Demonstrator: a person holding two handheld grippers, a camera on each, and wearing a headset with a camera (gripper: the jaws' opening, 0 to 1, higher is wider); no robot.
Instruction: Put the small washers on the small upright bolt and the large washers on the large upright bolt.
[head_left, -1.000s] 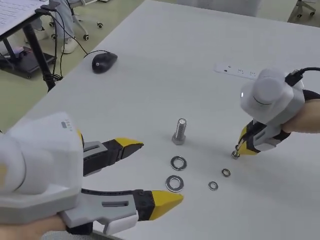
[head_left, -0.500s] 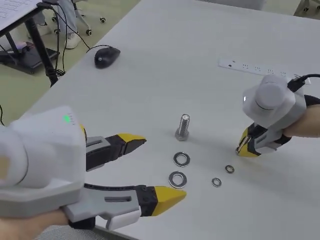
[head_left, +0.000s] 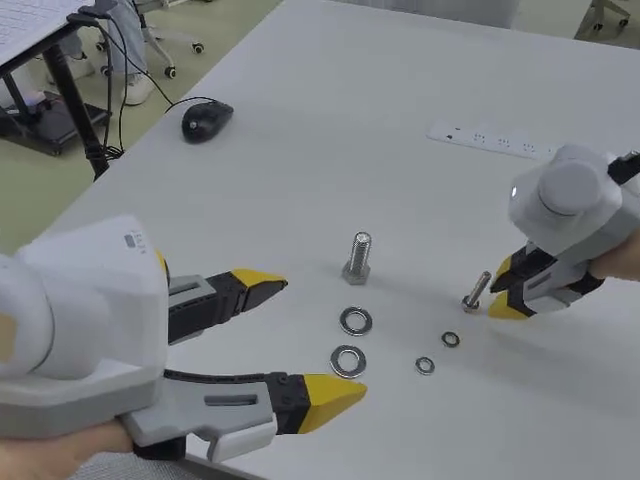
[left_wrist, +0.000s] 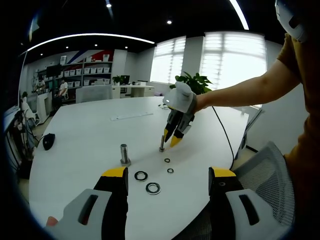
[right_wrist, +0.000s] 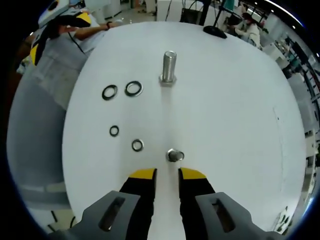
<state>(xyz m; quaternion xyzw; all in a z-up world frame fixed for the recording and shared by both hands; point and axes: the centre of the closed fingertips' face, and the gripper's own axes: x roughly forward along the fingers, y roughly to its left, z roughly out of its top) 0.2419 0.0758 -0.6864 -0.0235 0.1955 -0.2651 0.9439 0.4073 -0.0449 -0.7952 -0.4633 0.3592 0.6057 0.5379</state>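
The large bolt (head_left: 360, 257) stands upright mid-table, also seen in the right gripper view (right_wrist: 168, 66). To its right the small bolt (head_left: 475, 292) stands on its head, just beyond the tips of my right gripper (head_left: 503, 290), which is open a little with nothing between its fingers (right_wrist: 167, 175). Two large washers (head_left: 355, 321) (head_left: 348, 360) lie flat in front of the large bolt. Two small washers (head_left: 450, 340) (head_left: 425, 366) lie near the small bolt. My left gripper (head_left: 305, 340) hovers wide open at the near left, short of the large washers (left_wrist: 141, 175).
A black mouse (head_left: 207, 120) lies at the far left of the white table (head_left: 330, 160). A white power strip (head_left: 490, 142) runs along the far right. The table's left edge drops to a floor with a desk and cables.
My right gripper has let go of the small bolt and drawn back to the right; the bolt now stands alone. The left gripper has stayed put.
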